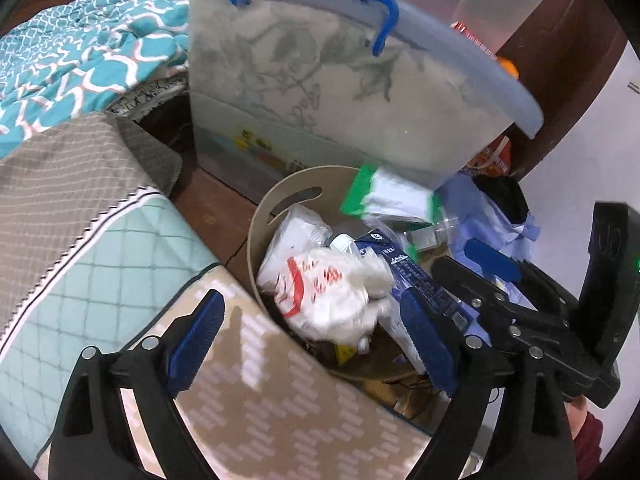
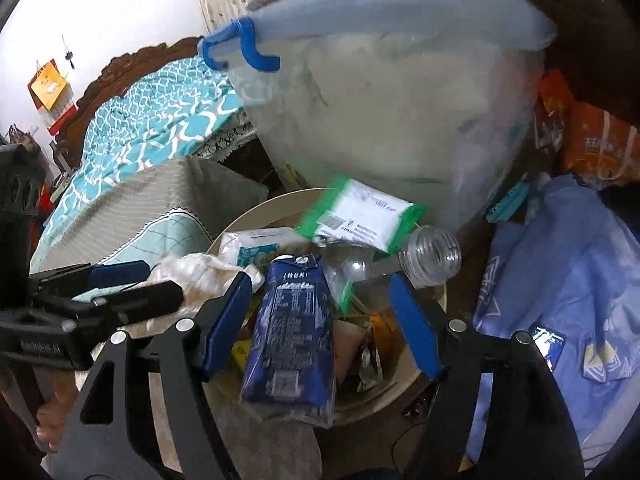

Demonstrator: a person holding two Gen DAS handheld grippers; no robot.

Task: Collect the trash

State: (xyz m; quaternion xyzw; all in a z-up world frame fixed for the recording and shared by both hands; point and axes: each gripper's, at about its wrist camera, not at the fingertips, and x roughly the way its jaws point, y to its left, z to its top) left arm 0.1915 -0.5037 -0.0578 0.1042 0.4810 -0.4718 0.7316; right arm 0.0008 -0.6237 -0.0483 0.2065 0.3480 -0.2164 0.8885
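Both grippers hang over the beige bin, jaws wide and empty. Between the right gripper's blue pads lies a dark blue carton. Just beyond the left gripper, a white plastic bag tops the rubbish, with a green-edged packet farther off.

- Left wrist view: close above the beige bin, angled down from its bed side.
- Right wrist view: close above the beige bin, angled down.
- Both share bin and storage box.

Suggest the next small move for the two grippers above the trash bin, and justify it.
Probably lift both away to fetch more trash: the left gripper and right gripper are open, and the dark blue carton and white plastic bag already lie in the beige bin.
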